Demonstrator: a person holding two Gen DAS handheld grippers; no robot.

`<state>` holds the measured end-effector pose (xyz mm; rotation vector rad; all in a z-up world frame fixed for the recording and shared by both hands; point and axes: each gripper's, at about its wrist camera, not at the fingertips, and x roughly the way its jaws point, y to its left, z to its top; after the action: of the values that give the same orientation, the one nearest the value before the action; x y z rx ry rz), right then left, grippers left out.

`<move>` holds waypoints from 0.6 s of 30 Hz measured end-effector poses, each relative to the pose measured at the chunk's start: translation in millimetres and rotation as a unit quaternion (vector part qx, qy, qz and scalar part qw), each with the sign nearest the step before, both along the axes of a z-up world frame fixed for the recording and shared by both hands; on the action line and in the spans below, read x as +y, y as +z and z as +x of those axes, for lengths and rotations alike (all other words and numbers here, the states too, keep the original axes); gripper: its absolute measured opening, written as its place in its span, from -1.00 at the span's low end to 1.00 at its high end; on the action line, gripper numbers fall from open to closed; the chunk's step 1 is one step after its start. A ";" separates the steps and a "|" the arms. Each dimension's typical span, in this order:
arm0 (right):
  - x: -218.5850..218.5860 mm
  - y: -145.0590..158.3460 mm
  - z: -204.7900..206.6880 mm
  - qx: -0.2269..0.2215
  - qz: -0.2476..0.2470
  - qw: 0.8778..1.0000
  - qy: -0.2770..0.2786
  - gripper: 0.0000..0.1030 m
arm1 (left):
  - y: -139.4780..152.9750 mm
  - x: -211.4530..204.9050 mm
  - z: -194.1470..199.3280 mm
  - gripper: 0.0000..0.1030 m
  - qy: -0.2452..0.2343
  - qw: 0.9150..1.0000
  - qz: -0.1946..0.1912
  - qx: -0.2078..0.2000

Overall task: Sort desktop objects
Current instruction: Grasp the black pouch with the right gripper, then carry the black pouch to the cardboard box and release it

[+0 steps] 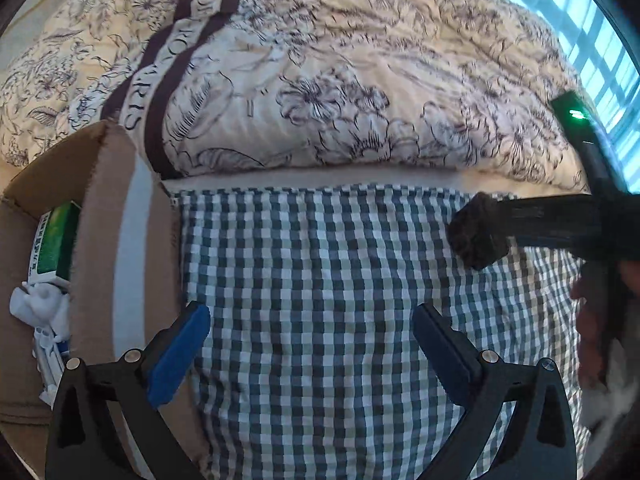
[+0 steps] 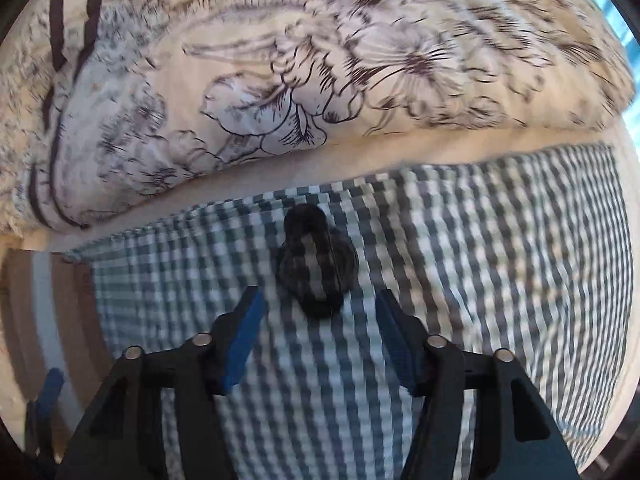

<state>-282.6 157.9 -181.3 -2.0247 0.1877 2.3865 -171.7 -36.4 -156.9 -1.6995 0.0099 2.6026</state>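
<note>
A black hair tie [image 2: 316, 264] lies on the checked cloth [image 2: 500, 260], blurred, just ahead of my right gripper [image 2: 318, 340], which is open and empty with the tie beyond its blue fingertips. In the left wrist view the right gripper's dark finger [image 1: 478, 236] shows at the right, over a dark lump that may be the same tie. My left gripper [image 1: 310, 350] is open and empty above the checked cloth [image 1: 320, 280], beside the cardboard box [image 1: 120, 240].
The box at the left holds a green-and-white packet [image 1: 54, 240] and white plastic items [image 1: 40, 312]. A flower-print duvet [image 1: 320, 72] is piled behind the cloth. A window [image 1: 592, 48] is at the far right. A hand [image 1: 600, 320] shows at the right edge.
</note>
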 end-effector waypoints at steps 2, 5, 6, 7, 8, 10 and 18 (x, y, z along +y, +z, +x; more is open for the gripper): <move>-1.7 -18.5 -9.9 -0.013 0.013 1.000 0.004 0.16 | -2.1 2.3 -0.1 1.00 -0.010 1.000 -0.007 -0.003; 1.8 -41.5 -19.2 -0.037 -0.011 0.999 -0.013 0.16 | -5.0 2.3 -0.6 1.00 -0.015 1.000 -0.014 -0.010; 2.7 -47.0 -20.9 -0.044 -0.019 0.999 -0.019 0.19 | -5.8 1.6 -0.5 1.00 -0.016 1.000 -0.015 -0.011; 3.1 -52.6 -22.5 -0.051 -0.025 0.998 -0.025 0.21 | -6.2 0.6 -0.9 1.00 -0.016 1.000 -0.017 -0.013; 2.7 -56.0 -23.4 -0.054 -0.024 0.998 -0.029 0.24 | -6.5 -0.4 -0.5 1.00 -0.015 1.000 -0.018 -0.015; -0.9 -61.6 -24.5 -0.056 -0.012 0.998 -0.028 0.27 | -6.2 -3.0 0.9 1.00 -0.012 1.000 -0.018 -0.016; -19.7 -24.7 -1.6 -0.007 0.036 0.999 0.000 0.22 | 7.9 -19.9 18.6 1.00 -0.001 1.000 -0.015 -0.008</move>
<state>-284.2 138.3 -205.9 -2.0098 0.1007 2.3419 -153.1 -56.3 -149.1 -1.7289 0.0506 2.5994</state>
